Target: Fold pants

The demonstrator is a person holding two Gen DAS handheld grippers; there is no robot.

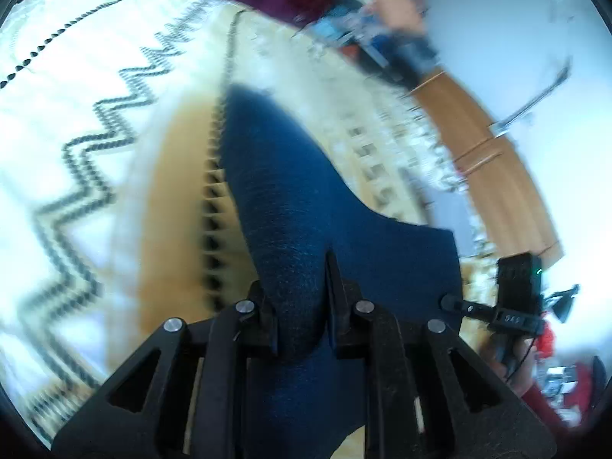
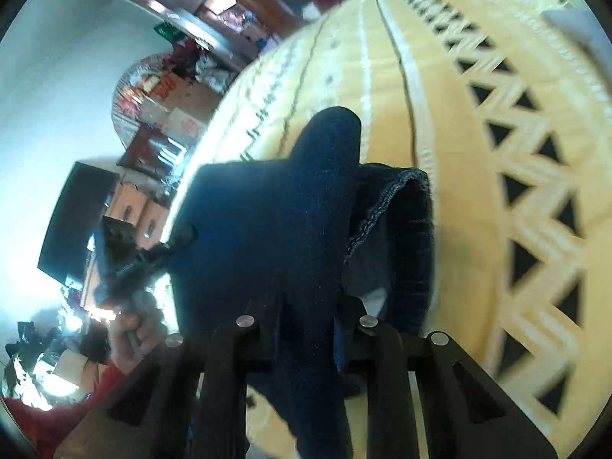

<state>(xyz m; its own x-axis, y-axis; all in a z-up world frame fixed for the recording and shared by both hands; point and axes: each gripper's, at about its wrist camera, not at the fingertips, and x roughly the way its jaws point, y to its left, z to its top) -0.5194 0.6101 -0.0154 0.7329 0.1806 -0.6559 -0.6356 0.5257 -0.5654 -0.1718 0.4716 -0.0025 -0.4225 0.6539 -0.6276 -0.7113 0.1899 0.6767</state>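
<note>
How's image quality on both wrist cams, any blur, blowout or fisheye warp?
Left wrist: motion smear on the bedspread zigzags and background, wall at right blown out; pants and left gripper fairly sharp. Right wrist: white wall at left overexposed, the bedspread's triangles streaked, heavy barrel curve; pants in right gripper sharp.

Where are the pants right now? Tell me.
The pants are held up over the patterned bedspread, pinched by both the left tongs and the right tongs, filling the centre of each wrist view.

text: none legible | labels: none legible | frames blurred, small marks unreadable
</note>
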